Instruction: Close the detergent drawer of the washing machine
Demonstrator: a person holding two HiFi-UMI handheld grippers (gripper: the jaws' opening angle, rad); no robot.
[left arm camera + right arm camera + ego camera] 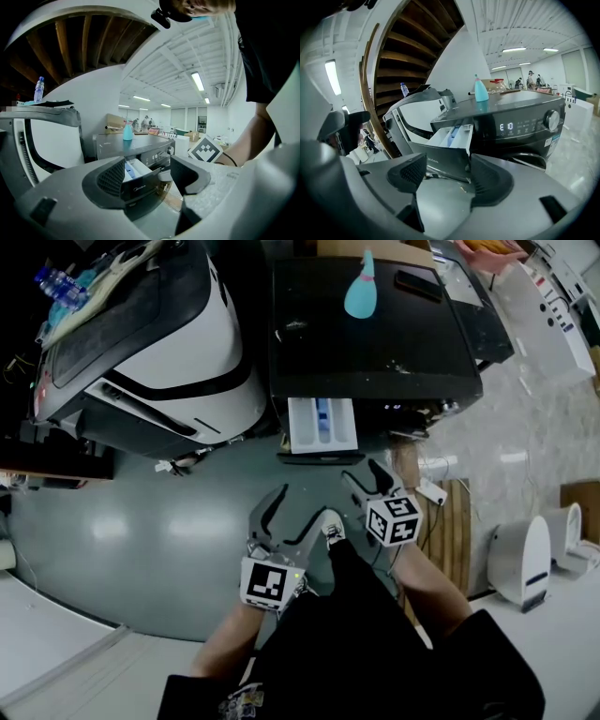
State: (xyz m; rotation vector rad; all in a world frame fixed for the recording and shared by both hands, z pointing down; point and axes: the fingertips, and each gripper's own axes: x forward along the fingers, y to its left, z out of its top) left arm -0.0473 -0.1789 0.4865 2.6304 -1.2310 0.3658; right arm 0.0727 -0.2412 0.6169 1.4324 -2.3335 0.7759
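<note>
The black washing machine [375, 343] stands at the top of the head view. Its white detergent drawer [321, 423] is pulled out toward me, its dark front panel facing the grippers. My left gripper [300, 512] is open and empty, below and left of the drawer, over the grey floor. Just right of the drawer front, my right gripper [366, 472] is also open and empty. In the left gripper view the drawer [137, 186] shows between the jaws of that gripper [150, 180], some way off. In the right gripper view the drawer [451, 137] lies ahead of the open gripper [445, 173], apart from it.
A teal bottle [361, 287] and a dark flat object [417, 284] lie on the washer's top. A white-and-black machine [178, 343] stands to the left. A wooden pallet [452, 521] and a white appliance [523, 561] are at the right. My own legs fill the bottom.
</note>
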